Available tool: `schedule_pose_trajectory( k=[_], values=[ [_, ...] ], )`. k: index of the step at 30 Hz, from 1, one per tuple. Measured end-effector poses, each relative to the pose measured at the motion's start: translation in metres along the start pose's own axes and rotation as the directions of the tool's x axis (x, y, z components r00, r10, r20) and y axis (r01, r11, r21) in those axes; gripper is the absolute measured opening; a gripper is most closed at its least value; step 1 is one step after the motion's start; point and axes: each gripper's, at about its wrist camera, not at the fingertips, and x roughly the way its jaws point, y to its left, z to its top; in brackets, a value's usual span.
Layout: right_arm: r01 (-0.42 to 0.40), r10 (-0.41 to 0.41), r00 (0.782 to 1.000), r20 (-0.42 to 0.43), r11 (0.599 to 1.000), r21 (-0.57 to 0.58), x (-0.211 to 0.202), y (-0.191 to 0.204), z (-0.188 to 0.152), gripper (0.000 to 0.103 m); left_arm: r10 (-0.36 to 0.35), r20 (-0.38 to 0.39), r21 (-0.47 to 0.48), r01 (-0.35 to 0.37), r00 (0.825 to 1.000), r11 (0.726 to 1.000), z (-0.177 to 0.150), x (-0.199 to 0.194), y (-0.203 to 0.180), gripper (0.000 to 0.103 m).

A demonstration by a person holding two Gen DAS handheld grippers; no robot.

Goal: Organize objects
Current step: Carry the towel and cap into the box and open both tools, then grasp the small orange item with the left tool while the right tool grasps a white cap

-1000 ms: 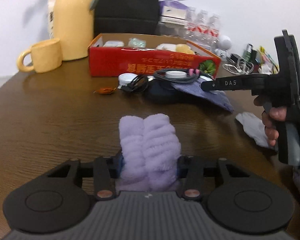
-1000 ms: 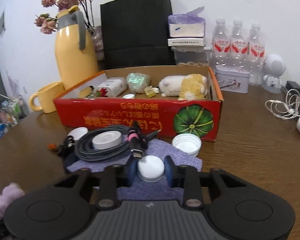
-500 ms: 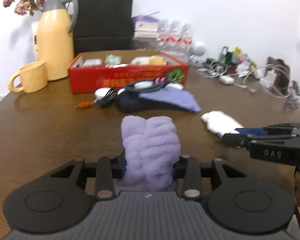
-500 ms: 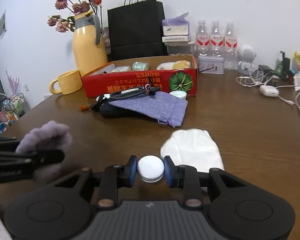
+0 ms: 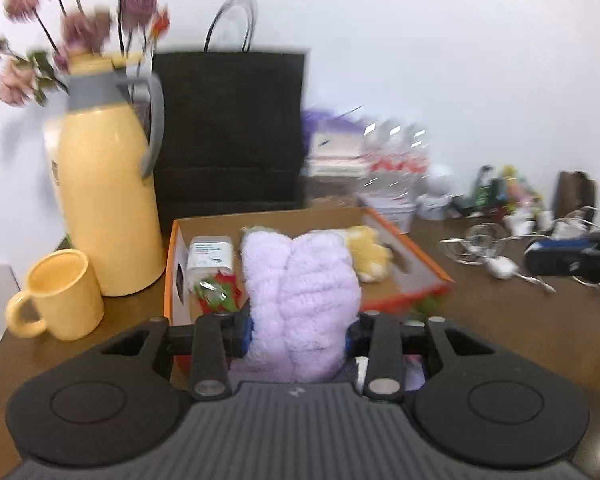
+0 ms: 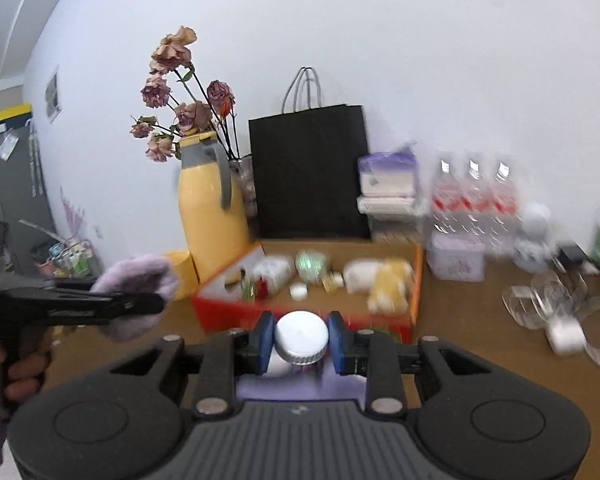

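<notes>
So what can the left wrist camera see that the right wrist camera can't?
Only the left wrist view shows the whole yellow mug beside the jug, and the fluffy purple cloth squeezed between the left gripper jaws up close.

Only the right wrist view shows the white round lid pinched in the right gripper, and a hand holding the other tool.

Both show the yellow jug, the black paper bag and the red box holding a plush toy.
</notes>
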Motion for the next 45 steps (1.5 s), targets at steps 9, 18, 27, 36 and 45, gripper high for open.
schedule_pose_trajectory(
  k=[9,18,27,36,45],
  values=[
    [0.089,-0.043,0.955,-0.293,0.985,0.145,0.215,-0.046,0.071,0.027,0.043,-0.304,-0.020,-0.052,0.952,0.998,0.032,0.170,0.020,0.043],
    [0.210,-0.168,0.919,-0.355,0.974,0.081,0.299,-0.063,0.022,0.043,0.058,-0.278,0.016,-0.056,0.959,0.998,0.019,0.183,0.020,0.072],
    [0.107,-0.067,0.969,-0.237,0.981,0.160,0.253,-0.076,0.031,0.064,0.043,-0.177,-0.026,-0.048,0.983,0.998,0.023,0.133,0.024,0.088],
    [0.159,-0.159,0.987,0.005,0.983,-0.090,0.078,0.022,-0.033,0.082,-0.005,0.090,-0.005,0.006,0.996,1.000,-0.085,-0.037,-0.005,0.102],
    [0.169,-0.170,0.985,0.008,0.982,0.079,-0.045,0.036,-0.138,0.089,-0.001,-0.042,-0.058,-0.001,0.999,0.998,-0.202,-0.098,-0.040,0.100]
  ],
)
